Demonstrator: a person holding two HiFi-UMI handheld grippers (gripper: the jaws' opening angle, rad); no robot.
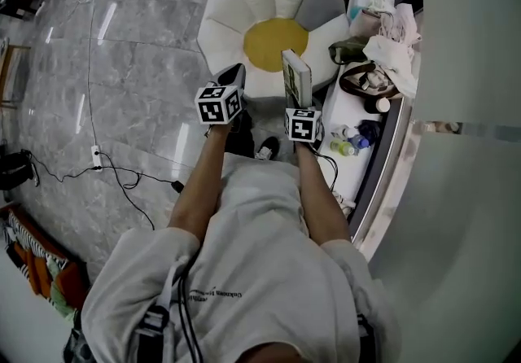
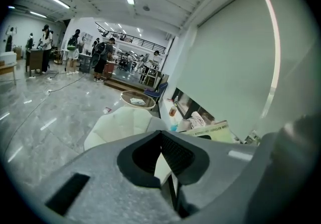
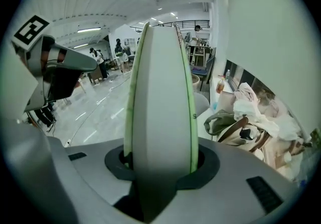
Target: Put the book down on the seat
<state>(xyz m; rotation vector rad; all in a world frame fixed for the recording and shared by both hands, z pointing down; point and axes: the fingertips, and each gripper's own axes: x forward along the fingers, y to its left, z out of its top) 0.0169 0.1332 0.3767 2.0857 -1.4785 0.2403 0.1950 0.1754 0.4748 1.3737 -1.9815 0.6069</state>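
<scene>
Book [image 1: 297,76] [image 3: 160,107]: upright, spine edge down in the right claw [image 1: 298,102] [image 3: 160,168], green-edged cover facing sideways. The claw is clamped on the book's lower end, one pad on each cover. The book is in the air, not on the seat [image 1: 236,19]. From the head view it hangs over the seat's near right petals, just beside the yellow centre [image 1: 275,42].

Left claw [image 1: 232,76] [image 2: 163,160]: pads drawn together, nothing between them. It is level with the right claw and just left of it, over the seat's near edge. The left gripper view catches the book [image 2: 213,131] at its right and the seat [image 2: 120,122] ahead.

Desk [image 1: 383,166]: a long ledge right of the seat, its left edge facing the book. A brown bag [image 1: 370,80] and a white cloth [image 1: 391,52] lie mid-desk, with small bottles [image 1: 350,142] toward the near end.

Floor [image 1: 138,60]: grey, glossy, with cables [image 1: 106,166] across it.
</scene>
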